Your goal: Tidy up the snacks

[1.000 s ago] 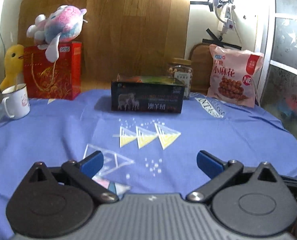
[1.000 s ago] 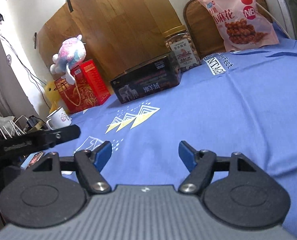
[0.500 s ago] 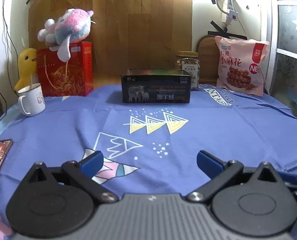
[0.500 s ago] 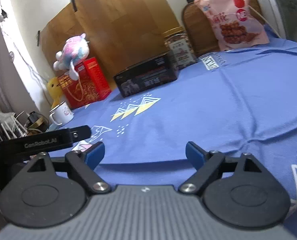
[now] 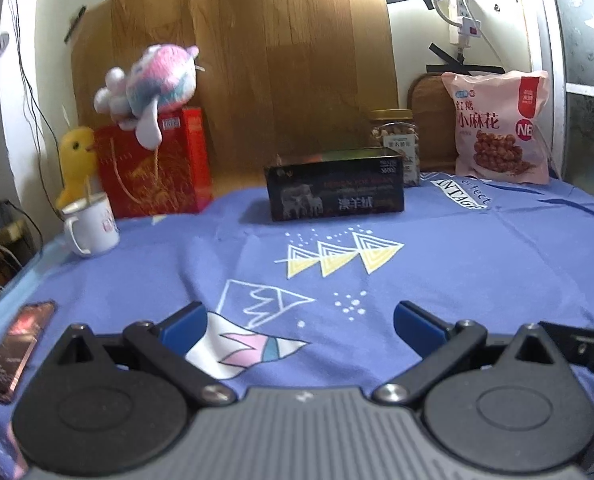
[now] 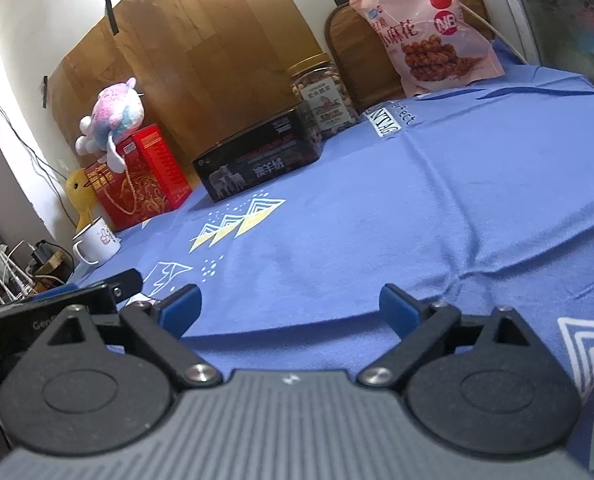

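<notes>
Over the last second both views had pulled back from the row of goods: the dark box (image 5: 335,184) had shrunk in the left view, a phone (image 5: 15,350) at the near left edge had come into sight, and the right view had tilted lower toward the cloth. The left tool (image 5: 300,322) and the right tool (image 6: 289,307) had stayed spread wide with nothing between their blue pads, so no snack had been picked up; judging by that, the organizing had barely begun, or the person was settling back before choosing a first item. The snacks stood at the far edge: the pink snack bag (image 5: 497,142) leaning upright at the far right, the nut jar (image 5: 395,142) just behind the right end of the dark box, and the red gift box (image 5: 157,168) well to the left with a plush toy (image 5: 153,84) on top. A white mug (image 5: 91,226) and a yellow duck (image 5: 77,160) sat beside the red box. The surface looked like a desk under a blue printed cloth (image 6: 417,208), creased on the right, with wood-grain panels taped to the wall behind.
</notes>
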{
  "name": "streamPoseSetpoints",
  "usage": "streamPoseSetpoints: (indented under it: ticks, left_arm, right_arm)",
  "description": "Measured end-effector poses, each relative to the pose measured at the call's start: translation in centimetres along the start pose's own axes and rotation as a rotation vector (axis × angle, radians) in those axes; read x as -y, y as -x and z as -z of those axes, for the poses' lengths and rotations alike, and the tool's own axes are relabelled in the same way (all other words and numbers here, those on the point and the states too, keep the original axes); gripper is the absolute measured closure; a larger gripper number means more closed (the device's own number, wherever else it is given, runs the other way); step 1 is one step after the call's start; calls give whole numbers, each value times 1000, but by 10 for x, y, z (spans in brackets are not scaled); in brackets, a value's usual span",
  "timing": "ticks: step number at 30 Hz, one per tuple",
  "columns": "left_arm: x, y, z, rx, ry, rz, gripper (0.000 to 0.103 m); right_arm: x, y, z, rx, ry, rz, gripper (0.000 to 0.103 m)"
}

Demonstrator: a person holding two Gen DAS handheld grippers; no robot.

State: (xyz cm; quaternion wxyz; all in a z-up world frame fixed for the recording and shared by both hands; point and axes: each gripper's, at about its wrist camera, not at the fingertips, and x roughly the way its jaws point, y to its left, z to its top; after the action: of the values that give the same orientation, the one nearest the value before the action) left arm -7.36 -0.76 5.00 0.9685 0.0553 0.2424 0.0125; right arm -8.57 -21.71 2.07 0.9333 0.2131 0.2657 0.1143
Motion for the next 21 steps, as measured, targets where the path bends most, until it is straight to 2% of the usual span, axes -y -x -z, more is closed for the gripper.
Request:
streamPoseSetpoints:
  ticks: [13, 21]
  left_arm:
    - [3, 3, 2, 12, -12, -34, 0]
    - [-1, 0, 2, -1, -6, -44, 0]
  right_arm:
    - [-1, 1, 0, 5, -1, 3, 3]
    - [-4, 6, -1, 41, 25, 8, 2]
